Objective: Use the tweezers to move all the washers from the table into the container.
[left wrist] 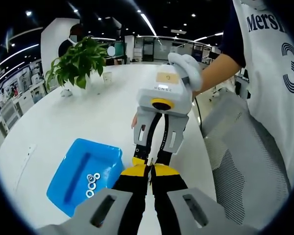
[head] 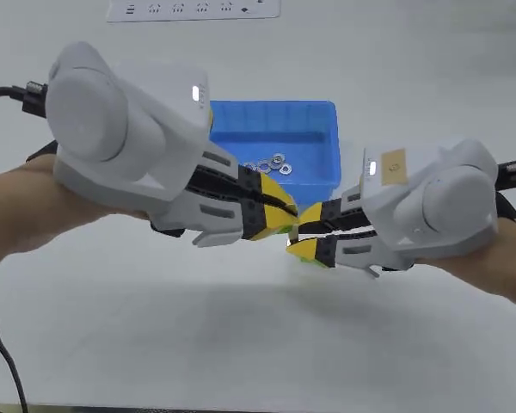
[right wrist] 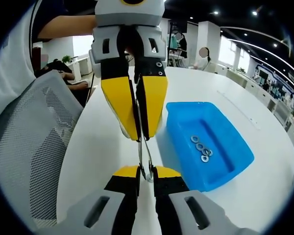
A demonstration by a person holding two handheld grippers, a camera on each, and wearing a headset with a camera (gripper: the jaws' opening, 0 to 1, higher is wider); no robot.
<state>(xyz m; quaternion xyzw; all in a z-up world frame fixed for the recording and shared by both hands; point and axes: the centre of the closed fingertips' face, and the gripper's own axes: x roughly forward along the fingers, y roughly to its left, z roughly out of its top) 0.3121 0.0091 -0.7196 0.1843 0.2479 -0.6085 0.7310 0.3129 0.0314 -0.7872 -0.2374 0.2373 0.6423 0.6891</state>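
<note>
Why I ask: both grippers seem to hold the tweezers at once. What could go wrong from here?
1. The thin tweezers look pinched by both the left gripper and the right gripper; if either releases early, they may drop onto the table.
2. Pulling apart while both clamp could twist or bend them.
3. The container sits close beyond the tips; a swing might knock it and scatter its washers.

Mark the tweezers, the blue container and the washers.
tweezers (right wrist: 142, 157): right gripper view, mid-shaft between the grippers.
blue container (head: 275, 119): head view, back wall.
washers (right wrist: 201, 148): right gripper view, middle of the cluster.
</note>
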